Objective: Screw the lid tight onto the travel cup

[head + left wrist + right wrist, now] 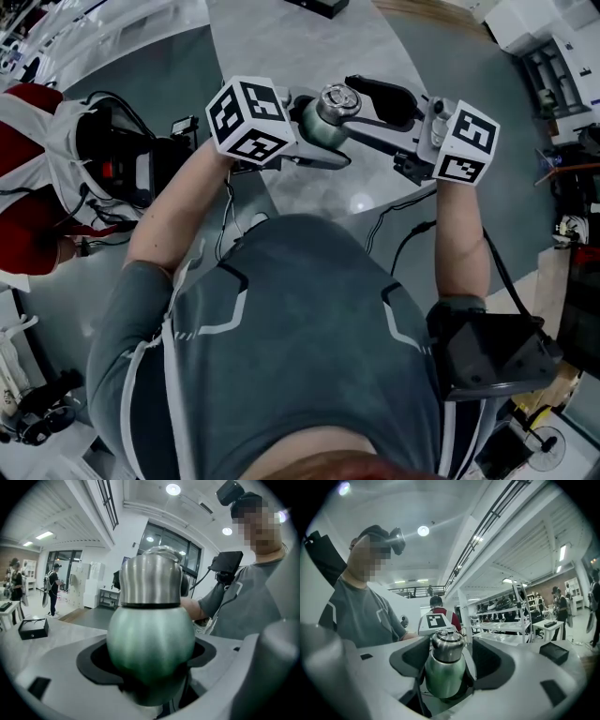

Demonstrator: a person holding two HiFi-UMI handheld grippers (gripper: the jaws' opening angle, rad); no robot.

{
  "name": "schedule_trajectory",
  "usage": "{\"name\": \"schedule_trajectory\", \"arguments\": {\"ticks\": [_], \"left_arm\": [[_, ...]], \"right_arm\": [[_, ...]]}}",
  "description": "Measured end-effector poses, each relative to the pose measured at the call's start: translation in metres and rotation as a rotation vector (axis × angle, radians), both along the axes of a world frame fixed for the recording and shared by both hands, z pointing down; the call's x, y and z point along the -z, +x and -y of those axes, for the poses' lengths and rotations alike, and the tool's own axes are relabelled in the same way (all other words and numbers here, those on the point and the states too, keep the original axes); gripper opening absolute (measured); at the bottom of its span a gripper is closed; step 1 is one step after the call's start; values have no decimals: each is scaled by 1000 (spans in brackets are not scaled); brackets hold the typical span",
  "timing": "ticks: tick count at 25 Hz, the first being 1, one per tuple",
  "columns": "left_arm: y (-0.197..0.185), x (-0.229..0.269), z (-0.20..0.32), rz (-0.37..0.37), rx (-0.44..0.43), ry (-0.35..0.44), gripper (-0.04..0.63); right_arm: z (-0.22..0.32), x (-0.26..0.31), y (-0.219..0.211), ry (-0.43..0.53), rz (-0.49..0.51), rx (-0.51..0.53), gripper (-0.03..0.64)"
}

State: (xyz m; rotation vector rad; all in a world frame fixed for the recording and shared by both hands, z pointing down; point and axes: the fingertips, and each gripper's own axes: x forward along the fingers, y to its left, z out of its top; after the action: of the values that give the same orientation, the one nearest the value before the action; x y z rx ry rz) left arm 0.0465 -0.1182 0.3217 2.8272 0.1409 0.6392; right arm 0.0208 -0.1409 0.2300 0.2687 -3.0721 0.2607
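Above the counter point(281, 47), with both forearms extended forward and turned inward, the travel cup point(150, 634) is clamped by its green body in the left gripper point(311, 146). The right gripper point(449, 660) is held opposite, its jaws spread either side of the lid point(446, 644).

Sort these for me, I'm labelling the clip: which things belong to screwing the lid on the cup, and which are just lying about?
In the job: travel cup, clamped in the left tongs; lid on top of it, between the open right tongs.
Lying about: black box on the table; shelving behind.
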Motion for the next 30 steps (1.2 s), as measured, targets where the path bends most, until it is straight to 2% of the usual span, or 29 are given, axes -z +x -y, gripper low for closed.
{"name": "schedule_trajectory", "arguments": {"ticks": [5, 8, 10, 13, 17, 19, 23, 26, 30], "left_arm": [[-5, 10, 24, -41, 150, 68, 399], [-8, 14, 41, -76, 243, 106, 399], [-11, 13, 52, -102, 295, 120, 399], [-12, 7, 65, -136, 358, 121, 399], [-11, -10, 85, -129, 438, 187, 399], [-14, -25, 96, -123, 481, 201, 399], [-21, -58, 118, -106, 583, 167, 399], [-14, -79, 134, -96, 622, 159, 399], [-10, -114, 159, -63, 692, 146, 399]], "right_arm": [[13, 15, 27, 21, 38, -128, 282], [25, 16, 44, 26, 43, -250, 269], [36, 12, 57, 43, 27, -350, 191], [49, -1, 80, 45, -1, -494, 117], [61, -27, 105, 48, -77, -644, 40], [64, -43, 111, 51, -110, -693, 34], [73, -73, 120, 26, -135, -755, 34], [83, -94, 131, -4, -152, -794, 34], [95, -121, 140, -56, -129, -832, 34]]}}
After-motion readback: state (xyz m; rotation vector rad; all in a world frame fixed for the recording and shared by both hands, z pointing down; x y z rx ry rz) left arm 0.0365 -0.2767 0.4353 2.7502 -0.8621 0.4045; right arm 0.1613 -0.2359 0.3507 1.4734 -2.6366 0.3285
